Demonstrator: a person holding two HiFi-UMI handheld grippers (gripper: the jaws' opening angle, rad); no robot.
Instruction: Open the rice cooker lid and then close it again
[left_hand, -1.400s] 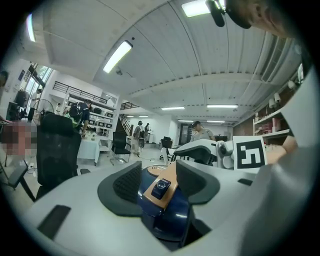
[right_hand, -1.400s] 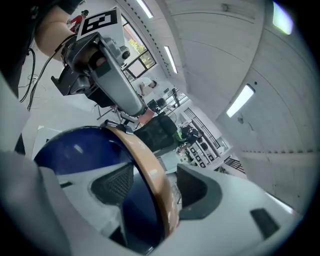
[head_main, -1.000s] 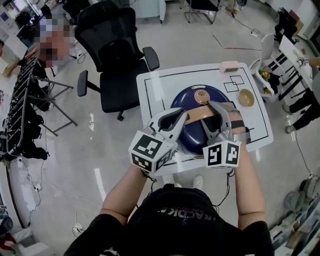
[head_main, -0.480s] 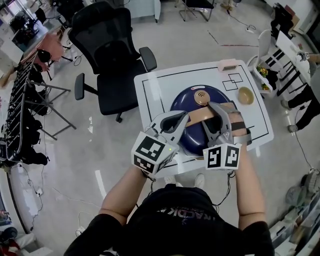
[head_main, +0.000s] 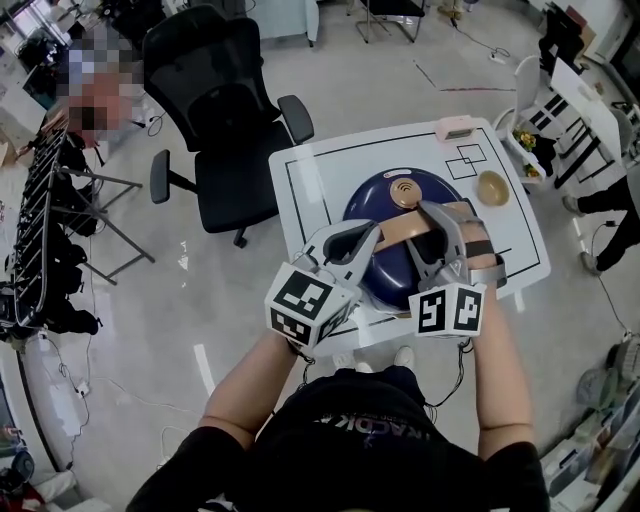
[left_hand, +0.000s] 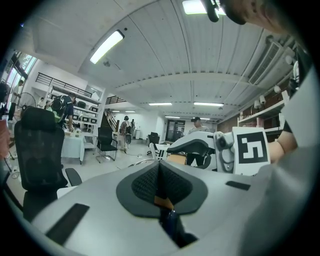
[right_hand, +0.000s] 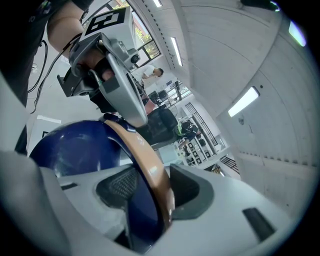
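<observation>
A dark blue rice cooker (head_main: 398, 198) with a tan handle (head_main: 400, 228) arching over its lid stands on the white table (head_main: 310, 170). My left gripper (head_main: 370, 238) is shut at the handle's left end. In the left gripper view a tan sliver of the handle (left_hand: 162, 202) is pinched low between the pads. My right gripper (head_main: 432, 240) straddles the handle's right part. In the right gripper view the tan band (right_hand: 145, 160) runs between the jaws, which are closed across it, above the blue lid (right_hand: 70, 150). The lid is down.
A beige bowl (head_main: 491, 188) and a pink box (head_main: 459, 129) sit on the table's far right. A black office chair (head_main: 220, 110) stands behind the table to the left. A dark rack (head_main: 45, 220) lines the left edge, and another white table (head_main: 575, 90) stands at the right.
Both grippers stay on the handle in the same place. The lid has not moved. Only the head view has shifted slightly.
</observation>
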